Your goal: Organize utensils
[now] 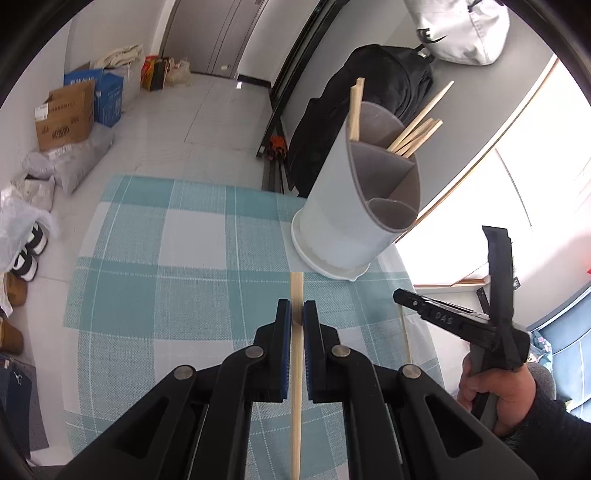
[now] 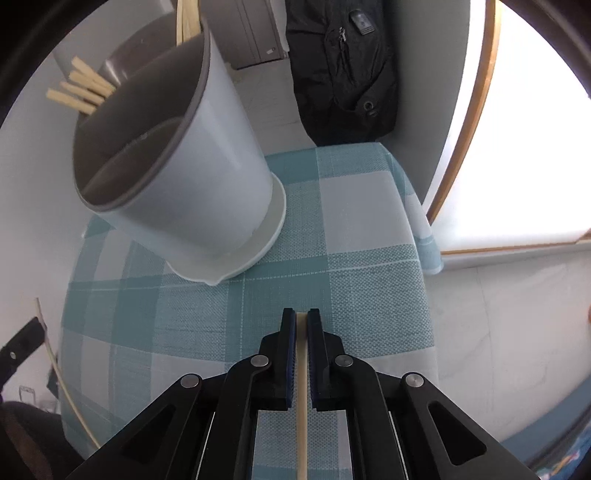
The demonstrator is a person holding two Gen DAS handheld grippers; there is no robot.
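A wooden chopstick (image 1: 296,387) runs between the blue pads of my left gripper (image 1: 296,308), which is shut on it above the teal checked tablecloth (image 1: 166,277). My right gripper (image 2: 301,315) is shut on a second chopstick (image 2: 301,406). A white, grey-lined utensil holder (image 1: 343,206) with divided compartments stands at the table's far right, just ahead of both grippers. Several chopsticks (image 1: 417,134) lean in its back compartments, and the front compartment looks empty. From the left wrist view, a hand holds the right gripper (image 1: 400,296) at the right. The left gripper (image 2: 37,326) shows at the right wrist view's left edge.
A black backpack (image 1: 369,110) and a white bag (image 1: 461,29) lie behind the holder. Cardboard boxes (image 1: 66,114), plastic bags and shoes (image 1: 29,254) line the floor on the left. A bright window (image 2: 517,147) is on the right, past the table's edge (image 2: 424,221).
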